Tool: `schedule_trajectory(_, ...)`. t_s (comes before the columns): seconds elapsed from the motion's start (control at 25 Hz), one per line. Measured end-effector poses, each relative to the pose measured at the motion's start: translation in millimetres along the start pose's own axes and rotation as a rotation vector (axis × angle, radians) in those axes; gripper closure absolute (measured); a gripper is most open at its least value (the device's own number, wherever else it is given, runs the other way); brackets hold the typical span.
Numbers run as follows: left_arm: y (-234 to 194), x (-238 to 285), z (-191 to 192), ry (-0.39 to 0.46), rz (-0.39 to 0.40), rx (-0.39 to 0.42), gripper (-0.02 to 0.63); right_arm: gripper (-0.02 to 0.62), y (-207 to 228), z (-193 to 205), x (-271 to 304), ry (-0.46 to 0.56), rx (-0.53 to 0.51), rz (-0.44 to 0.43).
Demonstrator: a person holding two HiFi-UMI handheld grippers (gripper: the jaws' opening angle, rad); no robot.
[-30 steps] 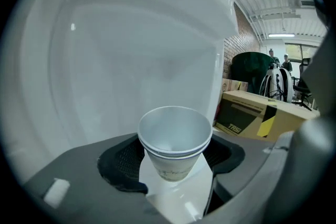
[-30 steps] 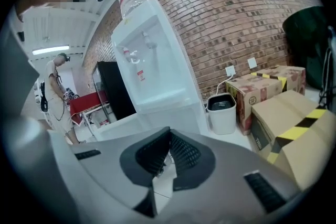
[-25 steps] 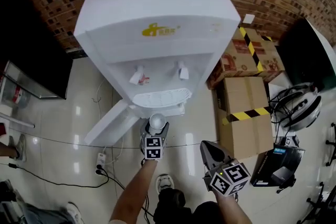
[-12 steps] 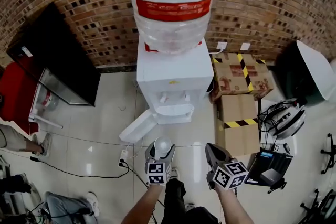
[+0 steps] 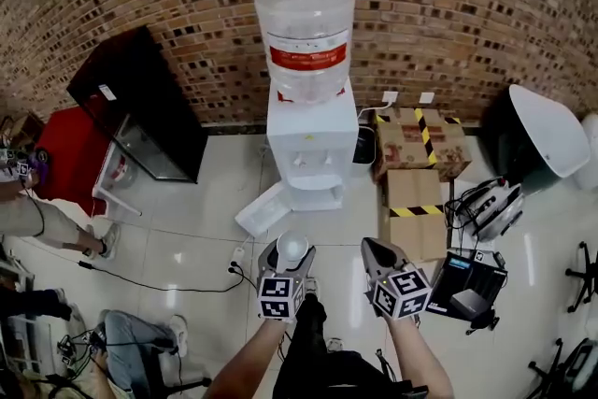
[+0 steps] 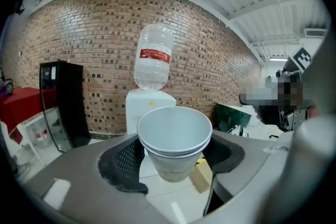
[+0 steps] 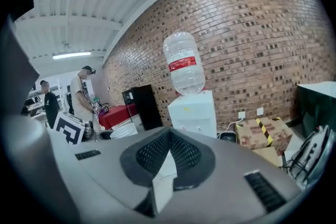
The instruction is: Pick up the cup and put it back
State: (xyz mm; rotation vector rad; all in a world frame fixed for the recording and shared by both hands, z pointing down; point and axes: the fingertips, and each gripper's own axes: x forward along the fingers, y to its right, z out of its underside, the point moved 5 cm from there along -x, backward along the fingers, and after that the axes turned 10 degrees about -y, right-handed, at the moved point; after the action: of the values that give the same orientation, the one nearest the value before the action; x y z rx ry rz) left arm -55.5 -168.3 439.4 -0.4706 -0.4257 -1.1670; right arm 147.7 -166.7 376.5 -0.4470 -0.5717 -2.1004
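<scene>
A white paper cup (image 6: 175, 134), which looks like two nested cups, stands upright between the jaws of my left gripper (image 6: 176, 153), and the dark pads press on its sides. In the head view this cup (image 5: 292, 247) sits at the tip of the left gripper (image 5: 285, 261), low in the middle and well short of the white water dispenser (image 5: 308, 154) by the brick wall. My right gripper (image 5: 379, 255) hangs beside it on the right. Its pads (image 7: 181, 157) meet with nothing between them in the right gripper (image 7: 168, 153) view.
The dispenser's lower door (image 5: 266, 208) hangs open over the tiled floor. Cardboard boxes (image 5: 414, 149) with yellow-black tape stand to its right, a black cabinet (image 5: 140, 107) to its left. Cables and a power strip (image 5: 238, 259) lie on the floor. A person (image 5: 37, 220) stands at far left.
The dispenser has dropped back from filling the view to standing small by the wall. Both grippers stay low in the picture, the left still gripping the cup.
</scene>
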Motion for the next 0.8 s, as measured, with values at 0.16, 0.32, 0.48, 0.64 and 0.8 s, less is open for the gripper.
schedule_trajectory(0.16,31,-60,-9,0.004,-0.017,0.01,0.261,0.589,-16,11,-51,-0.03,-0.003,-0.013)
schedule_trajectory(0.32,55,-103,-4,-0.008,-0.027,0.009,0.261,0.591,-24,20,-89,-0.007,0.035,-0.025)
schedule_trajectory(0.48,74,-135,4,-0.02,-0.015,0.013,0.261,0.591,-34,26,-118,0.027,0.07,-0.035)
schedule_trajectory(0.64,77,-159,-3,-0.019,-0.016,0.002,0.261,0.591,-47,30,-129,0.018,0.093,-0.048)
schedule_trajectory(0.8,72,-179,-1,-0.013,-0.013,0.006,0.261,0.591,-63,41,-133,0.011,0.104,-0.047)
